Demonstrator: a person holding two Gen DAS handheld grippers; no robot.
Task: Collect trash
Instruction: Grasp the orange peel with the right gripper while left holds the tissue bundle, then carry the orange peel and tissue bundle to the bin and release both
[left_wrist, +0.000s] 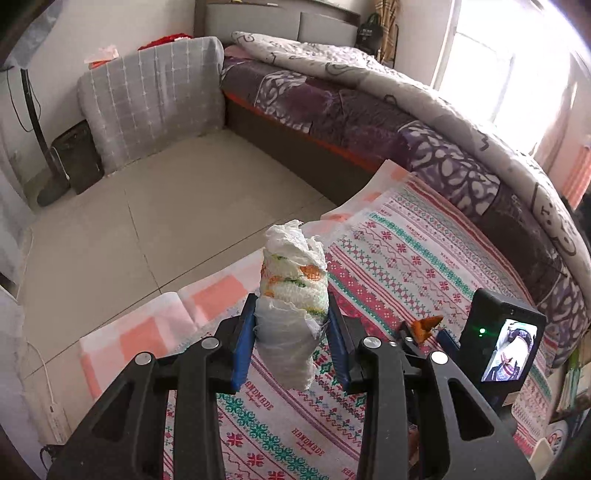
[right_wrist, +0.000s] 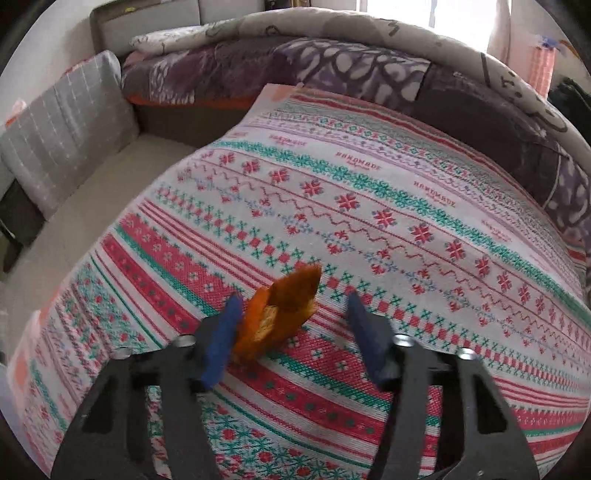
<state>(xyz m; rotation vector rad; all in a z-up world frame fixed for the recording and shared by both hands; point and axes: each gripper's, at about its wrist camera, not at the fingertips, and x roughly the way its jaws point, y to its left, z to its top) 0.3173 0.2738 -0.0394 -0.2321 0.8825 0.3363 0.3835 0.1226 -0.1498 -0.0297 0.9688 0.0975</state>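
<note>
A crumpled wad of soft, matt tissue paper (left_wrist: 293, 295), partly printed in orange and green, sits between the blue rubbery-looking pads (left_wrist: 244, 345) of the left gripper (left_wrist: 291, 347), whose black arms look like matt plastic with shiny metal rivets (left_wrist: 210, 342). Beneath lies a coarse woven cloth (right_wrist: 369, 206) on the tabletop. Between the right gripper's (right_wrist: 291, 332) pads is a rough, dull orange peel (right_wrist: 284, 310). Far off, a soft quilted bedspread (left_wrist: 369, 70); at left, smooth floor tiles (left_wrist: 147, 221).

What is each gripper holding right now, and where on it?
Left gripper clamps the wadded tissue around its lower middle. Right gripper is open; the orange peel lies against one finger, ungripped.
</note>
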